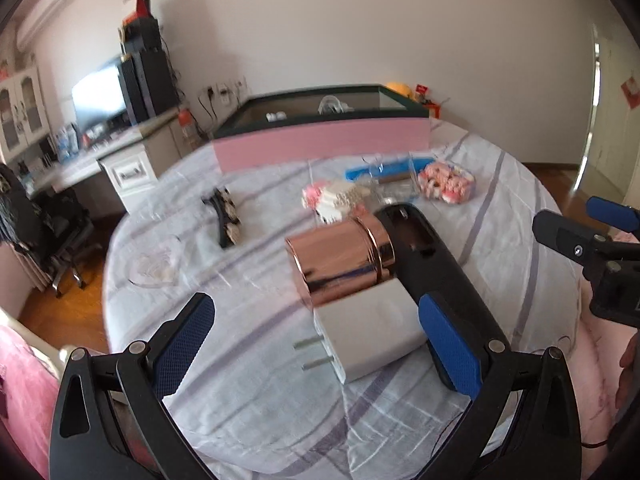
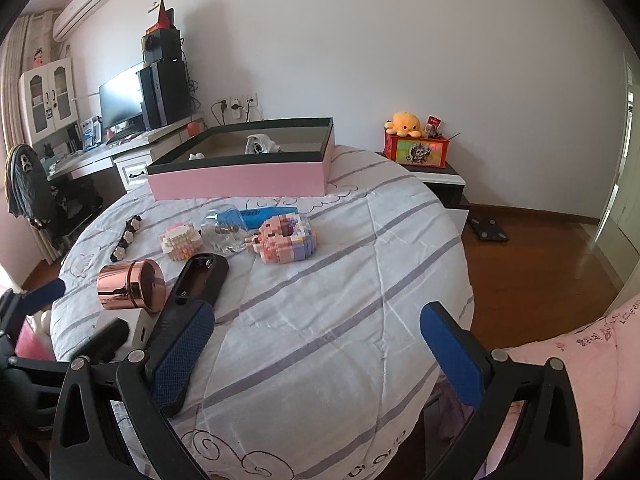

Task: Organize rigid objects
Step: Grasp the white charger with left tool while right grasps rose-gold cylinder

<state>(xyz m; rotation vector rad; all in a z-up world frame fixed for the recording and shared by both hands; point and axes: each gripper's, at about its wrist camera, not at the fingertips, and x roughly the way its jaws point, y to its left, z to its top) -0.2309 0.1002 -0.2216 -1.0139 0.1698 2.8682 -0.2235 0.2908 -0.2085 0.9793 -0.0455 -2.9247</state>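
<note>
Both tools gape empty: the left tool [image 1: 316, 344] straddles the white charger [image 1: 368, 332] for a pickup, while the right tool [image 2: 316, 360] waits aside.

Black gripper [image 1: 316, 348] arms — blue textured pads [image 1: 182, 350], silver screws

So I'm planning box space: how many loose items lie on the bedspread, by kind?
Pastel building-block models: 2
Rose-gold metal cylinder tin: 1
White plug charger: 1
Black remote casing: 1
Black flowered hair clip: 1
Clear glass bottle: 1
Blue bar: 1
Total: 8
</note>
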